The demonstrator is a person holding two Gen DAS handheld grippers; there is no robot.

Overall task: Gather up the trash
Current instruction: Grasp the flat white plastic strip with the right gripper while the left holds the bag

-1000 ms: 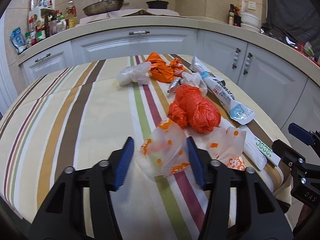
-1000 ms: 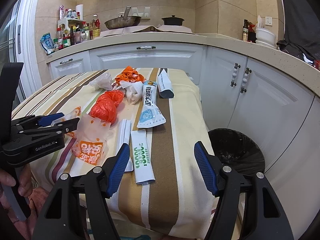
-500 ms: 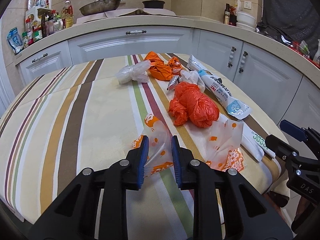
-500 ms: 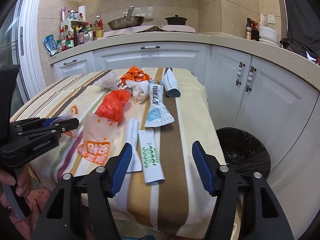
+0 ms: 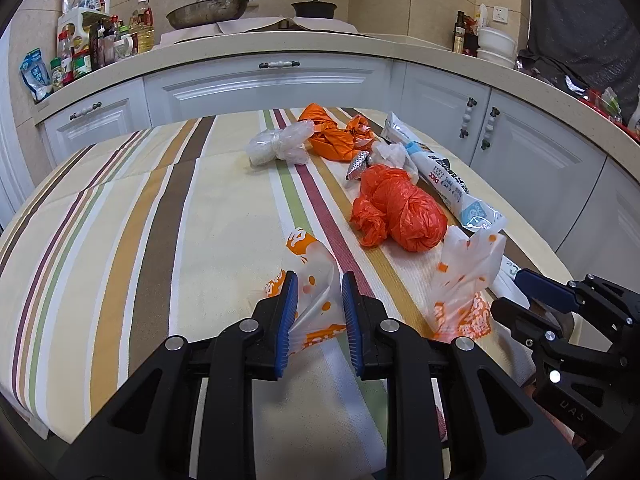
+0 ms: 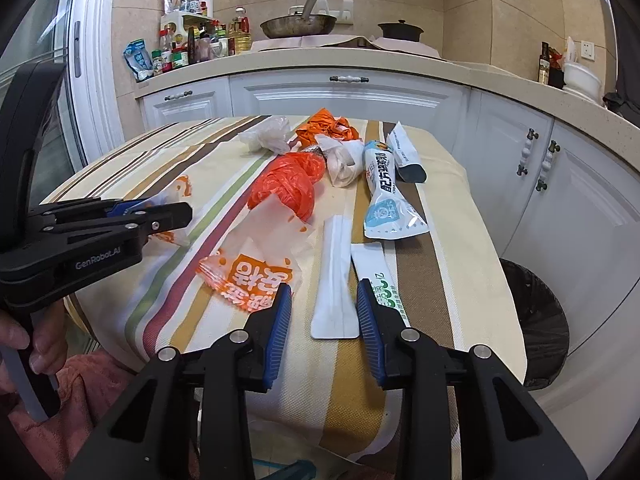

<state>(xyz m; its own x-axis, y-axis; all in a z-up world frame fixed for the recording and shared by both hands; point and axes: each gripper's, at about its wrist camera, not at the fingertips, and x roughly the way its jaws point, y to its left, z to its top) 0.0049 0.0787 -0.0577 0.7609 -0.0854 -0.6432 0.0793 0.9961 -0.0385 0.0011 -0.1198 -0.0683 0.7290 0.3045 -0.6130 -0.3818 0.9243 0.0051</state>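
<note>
My left gripper [image 5: 319, 296] is shut on a clear bag with orange print [image 5: 316, 280] at the near edge of the striped table [image 5: 120, 208]. My right gripper [image 6: 324, 304] has narrowed around the near end of a flat white wrapper [image 6: 335, 280] but its jaws still stand apart from it. A second orange-printed bag [image 6: 256, 268] lies just left of that wrapper. Beyond lie a crumpled red-orange bag [image 6: 288, 184], a blue-and-white pouch [image 6: 384, 196], a green-lettered white wrapper [image 6: 380, 276] and an orange bag [image 5: 336, 136].
A black-lined trash bin [image 6: 536, 312] stands on the floor to the right of the table. White cabinets [image 5: 264, 84] and a counter with a pan [image 5: 208, 12] and bottles ring the table. A clear crumpled bag [image 5: 276, 146] lies at the far middle.
My left gripper closed on the orange-printed clear bag. My right gripper moved forward over the table edge and narrowed around the flat white wrapper.
</note>
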